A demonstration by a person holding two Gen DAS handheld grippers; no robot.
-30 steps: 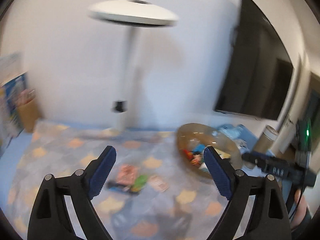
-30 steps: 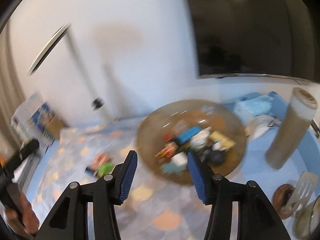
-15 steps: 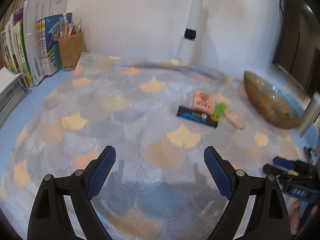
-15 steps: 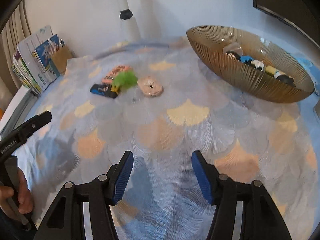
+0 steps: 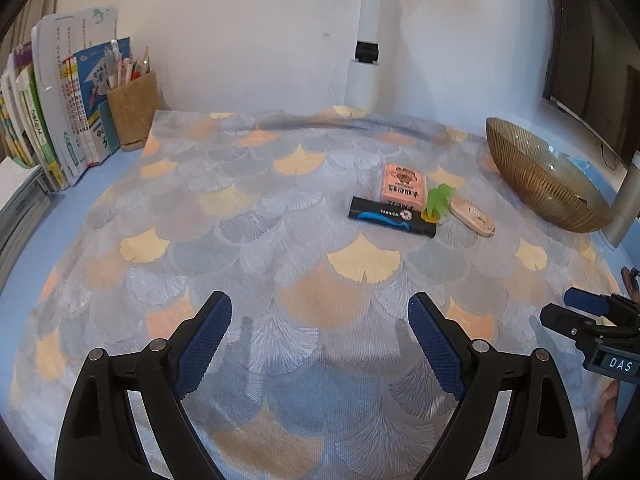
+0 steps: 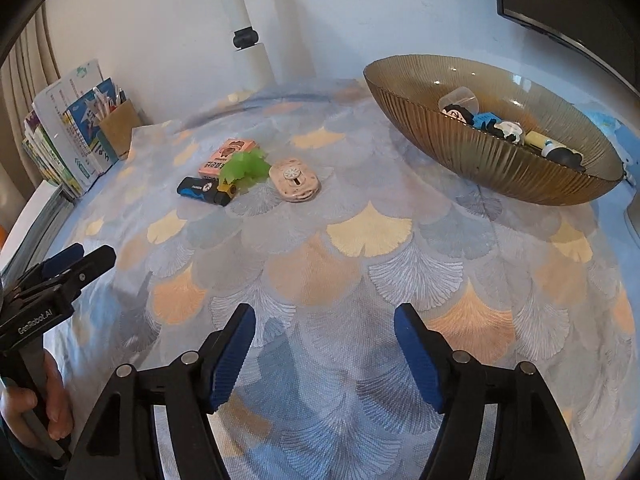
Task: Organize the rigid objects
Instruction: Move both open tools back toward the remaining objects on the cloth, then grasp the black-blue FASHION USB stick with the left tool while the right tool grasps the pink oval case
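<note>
While both jaws gape empty low in frame, clutter centre-frame touches: grabbing black box (image 6: 203, 192) risks dragging green toy (image 6: 244, 168), pink box (image 6: 227, 154) off course from bowl (image 6: 452, 148).

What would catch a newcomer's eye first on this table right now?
Probably the ribbed amber bowl at the right, already holding several small toys. Next, the little cluster left on the patterned cloth mid-table: a pink box, a black and blue case, a green leafy toy and a pale oval gadget.
</note>
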